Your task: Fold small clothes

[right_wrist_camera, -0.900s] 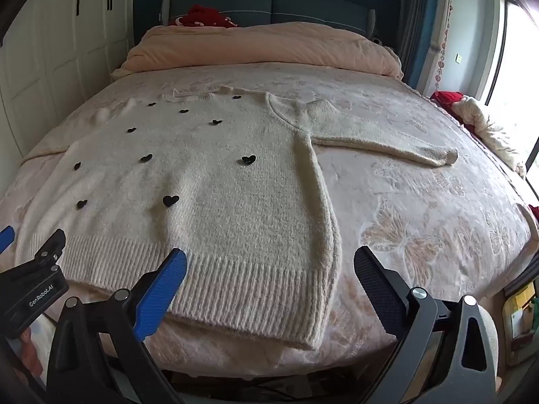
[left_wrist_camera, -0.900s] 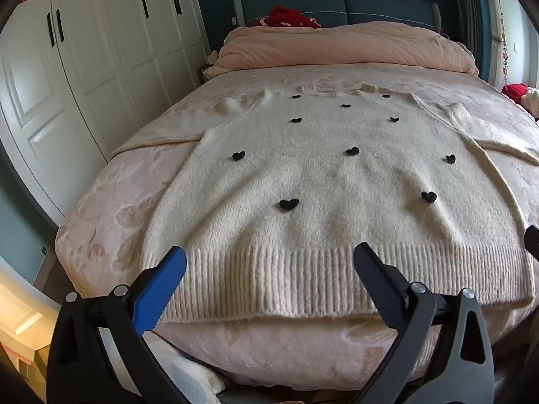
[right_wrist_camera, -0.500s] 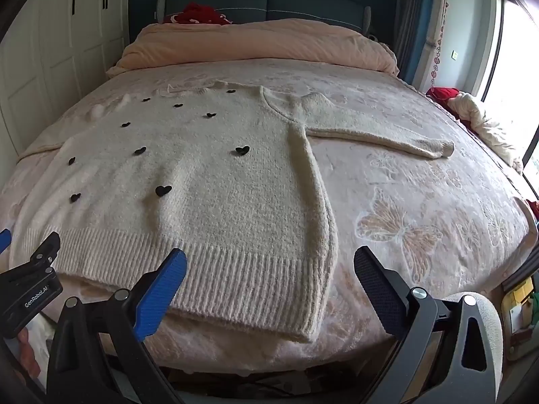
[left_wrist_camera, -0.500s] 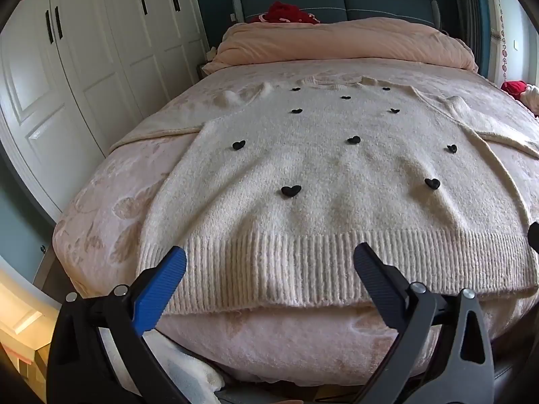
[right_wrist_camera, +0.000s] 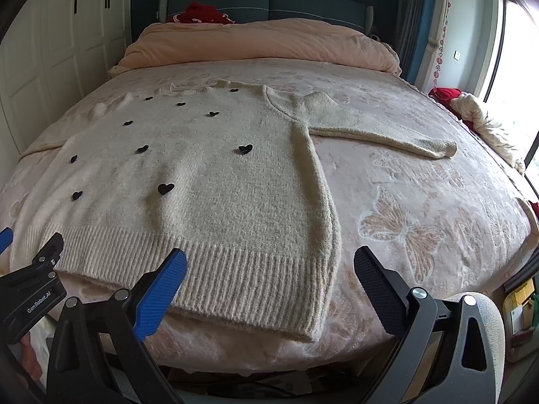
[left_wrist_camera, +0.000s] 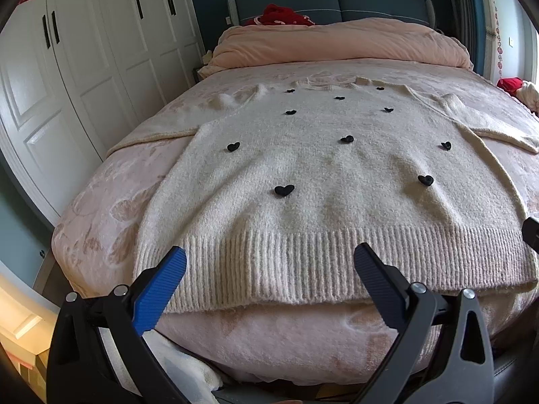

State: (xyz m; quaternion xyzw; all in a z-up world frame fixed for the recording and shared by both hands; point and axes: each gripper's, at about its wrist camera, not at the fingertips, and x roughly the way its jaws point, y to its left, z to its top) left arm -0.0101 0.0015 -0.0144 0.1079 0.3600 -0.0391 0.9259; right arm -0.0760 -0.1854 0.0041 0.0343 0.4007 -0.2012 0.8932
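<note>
- Directly ahead of both grippers, a cream fuzzy knit sweater with small black hearts (left_wrist_camera: 323,181) lies flat and face up on a pale pink bedspread with a butterfly pattern (right_wrist_camera: 421,222).
- The left gripper (left_wrist_camera: 269,277) tilts downward with its jaws spread wide and nothing between them; the sweater's ribbed hem (left_wrist_camera: 303,262) lies just beyond and between its fingertips, apart from both.
- The right gripper (right_wrist_camera: 269,277) also tilts downward, jaws wide and empty; the hem's corner nearest it (right_wrist_camera: 303,323) sits between its fingers, slightly toward the blue pad (right_wrist_camera: 161,293).
- From the right gripper, one sleeve (right_wrist_camera: 387,134) stretches out ahead and to its right, lying flat on the bedspread.
- From the left gripper, the other sleeve (left_wrist_camera: 158,134) runs ahead and to its left along the bed's edge.
- Beyond the sweater, far ahead of both grippers, a rumpled peach duvet (left_wrist_camera: 337,43) is heaped against a blue-grey padded headboard (left_wrist_camera: 337,0), with a red cloth item (left_wrist_camera: 279,15) behind it.
- White panelled wardrobe doors (left_wrist_camera: 84,67) stand to the left gripper's left.
- Part of the left gripper shows at the right gripper's left.
</note>
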